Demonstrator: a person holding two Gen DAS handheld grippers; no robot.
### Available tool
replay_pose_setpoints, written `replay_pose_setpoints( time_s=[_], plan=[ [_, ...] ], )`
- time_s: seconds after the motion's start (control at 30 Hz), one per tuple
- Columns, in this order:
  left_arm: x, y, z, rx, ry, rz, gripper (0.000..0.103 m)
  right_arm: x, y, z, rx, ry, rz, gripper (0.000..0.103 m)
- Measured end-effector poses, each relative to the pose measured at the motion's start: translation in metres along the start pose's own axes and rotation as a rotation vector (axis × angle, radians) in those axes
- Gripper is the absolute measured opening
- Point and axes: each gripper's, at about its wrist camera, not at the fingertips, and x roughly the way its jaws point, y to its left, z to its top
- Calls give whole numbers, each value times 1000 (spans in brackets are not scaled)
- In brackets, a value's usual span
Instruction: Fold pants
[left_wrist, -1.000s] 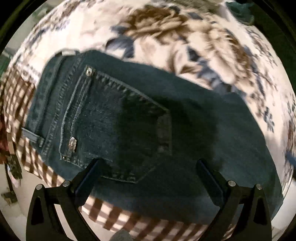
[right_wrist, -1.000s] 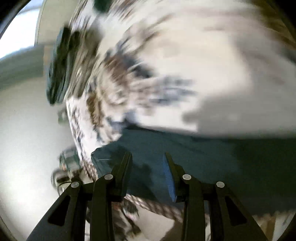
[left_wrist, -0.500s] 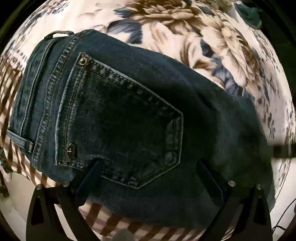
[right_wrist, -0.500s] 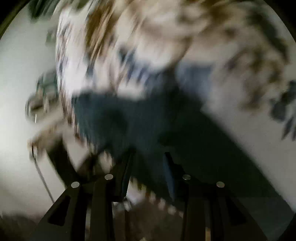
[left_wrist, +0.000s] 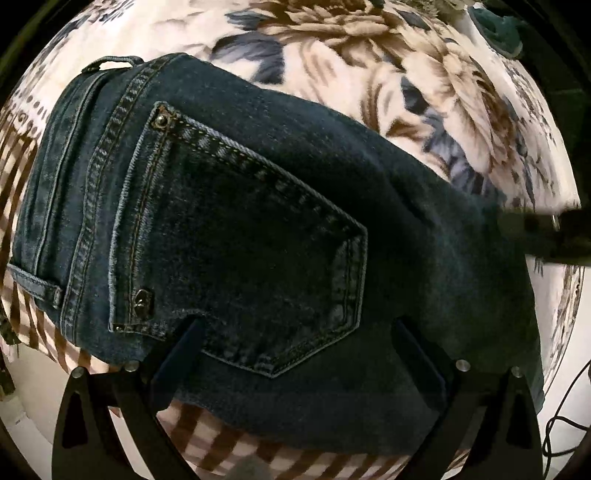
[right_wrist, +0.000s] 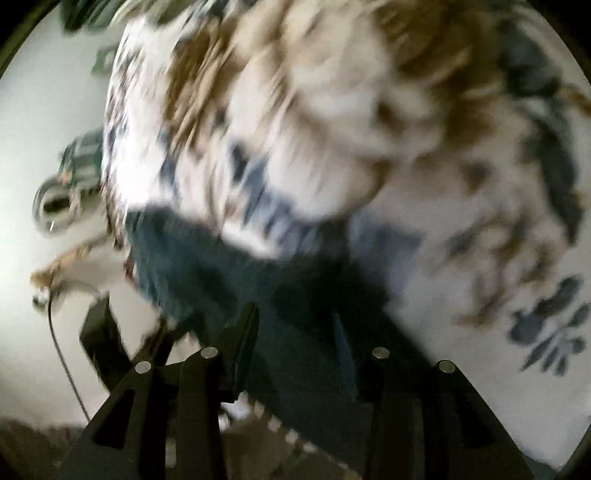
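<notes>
Dark blue jeans (left_wrist: 258, 229) lie on a floral blanket (left_wrist: 388, 85), back pocket up, waistband at the left. My left gripper (left_wrist: 295, 343) is open wide, its fingers just above the pocket's lower edge, holding nothing. The right gripper's blurred tip (left_wrist: 546, 236) shows at the right edge of the left wrist view, over the jeans' far end. In the right wrist view, which is motion-blurred, my right gripper (right_wrist: 295, 332) is open with a moderate gap above the jeans (right_wrist: 229, 273), near their end. Nothing is between its fingers.
The blanket has a brown checked border (left_wrist: 258, 454) along the near edge, where the bed ends. Pale floor (right_wrist: 44, 147) with a cable (right_wrist: 62, 354) and small objects lies beyond the edge. A dark green cloth (left_wrist: 498, 29) sits at the far top right.
The left gripper has moved closer to the jeans, so the pocket looks larger. The right gripper has swung fast over the jeans' end, entering the left wrist view at the right.
</notes>
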Motion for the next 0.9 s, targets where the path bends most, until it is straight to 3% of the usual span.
replay_pose_setpoints(
  time_s=[0.13, 0.37, 0.53, 0.57, 0.63, 0.73, 0.77, 0.83, 0.9],
  plan=[
    [0, -6, -12, -7, -11, -2, 103, 9, 7, -16, -95, 129, 57, 43],
    [-3, -7, -15, 6, -20, 2, 103, 26, -6, 23, 34, 22, -44, 43],
    [-3, -9, -15, 14, -16, -4, 103, 28, 1, 28, 22, 22, -109, 44],
    [-3, -9, -16, 16, -18, -3, 103, 27, 1, 26, 32, 8, -94, 43],
    [-3, -9, -16, 21, -18, 0, 103, 12, -6, 26, 106, -83, -32, 25],
    [-3, -9, -16, 22, -23, 0, 103, -32, -21, 17, 200, -284, -29, 25],
    [-2, -9, -16, 23, -24, 1, 103, -39, -23, 14, 218, -301, -3, 25],
    [-2, -11, -16, 27, -25, 6, 103, -42, -20, 8, 208, -263, 96, 25],
    [-2, -13, -17, 33, -26, 11, 103, -18, 0, 1, 112, -94, 153, 30]
  ],
)
